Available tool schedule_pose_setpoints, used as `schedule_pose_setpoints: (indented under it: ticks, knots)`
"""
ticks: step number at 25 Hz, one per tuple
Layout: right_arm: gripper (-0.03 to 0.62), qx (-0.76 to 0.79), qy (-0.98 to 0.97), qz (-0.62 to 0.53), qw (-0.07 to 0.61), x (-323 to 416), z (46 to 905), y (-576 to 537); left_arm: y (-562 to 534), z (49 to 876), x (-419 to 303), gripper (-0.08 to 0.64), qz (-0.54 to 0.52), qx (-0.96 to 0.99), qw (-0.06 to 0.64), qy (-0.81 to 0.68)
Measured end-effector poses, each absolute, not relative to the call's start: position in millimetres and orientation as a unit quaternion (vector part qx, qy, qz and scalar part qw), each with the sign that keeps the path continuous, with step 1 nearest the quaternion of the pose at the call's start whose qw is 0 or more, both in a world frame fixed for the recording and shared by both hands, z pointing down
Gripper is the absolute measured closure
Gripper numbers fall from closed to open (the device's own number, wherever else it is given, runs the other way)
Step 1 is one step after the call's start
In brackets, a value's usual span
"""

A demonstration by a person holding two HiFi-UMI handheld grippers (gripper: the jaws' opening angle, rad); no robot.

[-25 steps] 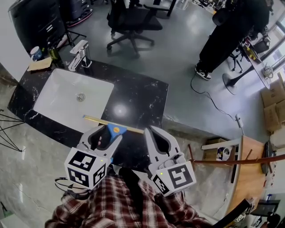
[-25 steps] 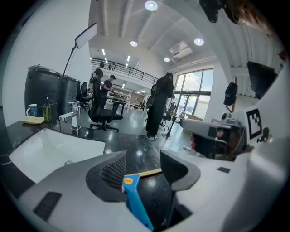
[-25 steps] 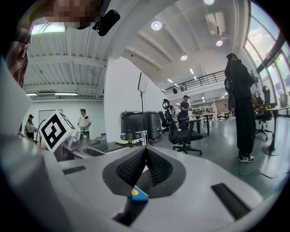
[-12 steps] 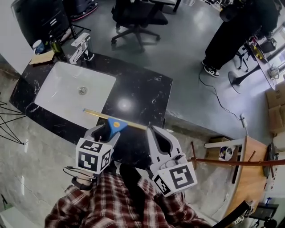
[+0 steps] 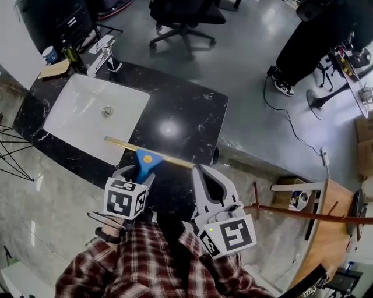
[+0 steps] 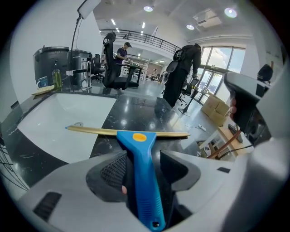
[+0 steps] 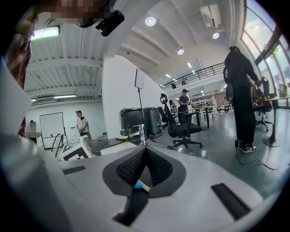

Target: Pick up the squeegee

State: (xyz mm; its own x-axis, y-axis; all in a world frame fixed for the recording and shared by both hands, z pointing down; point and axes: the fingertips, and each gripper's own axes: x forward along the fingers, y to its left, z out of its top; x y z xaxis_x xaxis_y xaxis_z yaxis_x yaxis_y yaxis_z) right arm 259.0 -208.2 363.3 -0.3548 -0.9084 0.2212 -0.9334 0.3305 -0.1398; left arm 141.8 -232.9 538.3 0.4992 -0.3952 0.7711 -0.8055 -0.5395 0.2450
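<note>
The squeegee has a blue handle and a long brass-coloured blade that spans the sink's near corner and the black counter. My left gripper is shut on the squeegee's blue handle. In the left gripper view the handle runs between the two pads of the left gripper, with the blade lying crosswise beyond them. My right gripper hangs just right of the handle, shut and holding nothing. In the right gripper view the pads of the right gripper meet, and a bit of the squeegee shows below them.
A white sink is set in the black counter, with a faucet behind it. A cup and a bottle stand at the far left corner. An office chair and a standing person are on the floor beyond.
My left gripper's jaws have closed in on the blue handle. The blade looks raised a little from the counter. The right gripper has stayed shut beside it.
</note>
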Motion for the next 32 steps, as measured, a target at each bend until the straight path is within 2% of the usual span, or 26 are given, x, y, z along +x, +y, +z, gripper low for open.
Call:
schedule_pose_setpoints:
  ticks: [6, 19, 23, 24, 25, 32]
  knots:
    - [0.581, 0.559, -0.817, 0.130, 0.047, 267, 369, -216, -233, 554, 143, 0.342, 0.351, 0.796, 0.321, -0.373]
    - [0.581, 0.554, -0.819, 0.142, 0.045, 268, 374, -230, -236, 559, 141, 0.345, 0.390, 0.780, 0.304, -0.383]
    - [0.581, 0.554, -0.819, 0.141, 0.044, 267, 374, -231, -237, 560, 139, 0.370, 0.401, 0.777, 0.295, -0.385]
    - [0.581, 0.554, -0.819, 0.141, 0.044, 266, 374, -231, -237, 560, 139, 0.413, 0.402, 0.776, 0.295, -0.385]
    - [0.581, 0.554, -0.819, 0.142, 0.045, 265, 374, -231, -237, 560, 138, 0.419, 0.403, 0.776, 0.295, -0.384]
    - [0.581, 0.557, -0.817, 0.143, 0.044, 262, 372, -232, -241, 557, 135, 0.422, 0.399, 0.785, 0.289, -0.376]
